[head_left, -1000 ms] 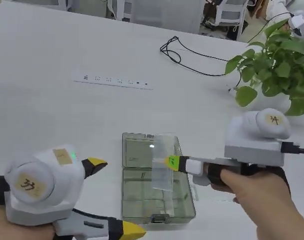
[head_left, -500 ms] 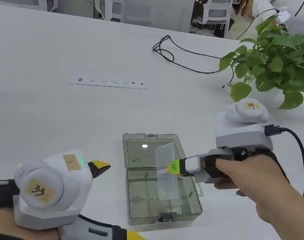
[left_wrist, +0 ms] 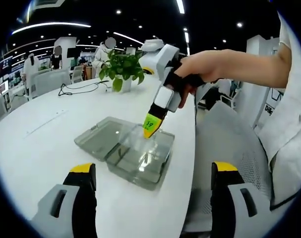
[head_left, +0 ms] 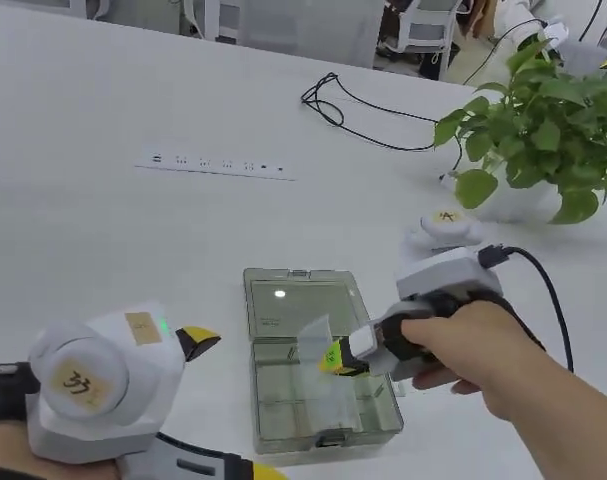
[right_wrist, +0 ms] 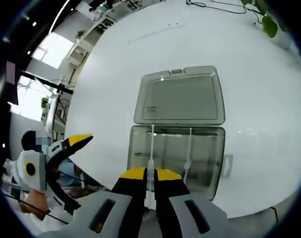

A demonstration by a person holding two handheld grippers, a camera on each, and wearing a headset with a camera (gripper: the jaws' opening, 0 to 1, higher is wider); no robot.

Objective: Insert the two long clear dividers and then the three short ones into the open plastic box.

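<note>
Bright, even overhead lighting; white table (head_left: 103, 230) nearly shadowless; a small glare spot on the box lid (head_left: 303, 305); ceiling lamps (left_wrist: 56, 25) streak in the left gripper view; both gripper views bend strongly at edges.

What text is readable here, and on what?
"33": tan sticker on the left gripper.
Too blurred: one mark on the cap sticker of the right gripper.
Too small: digits on its green tag.
Cut off: the wall sign.
</note>
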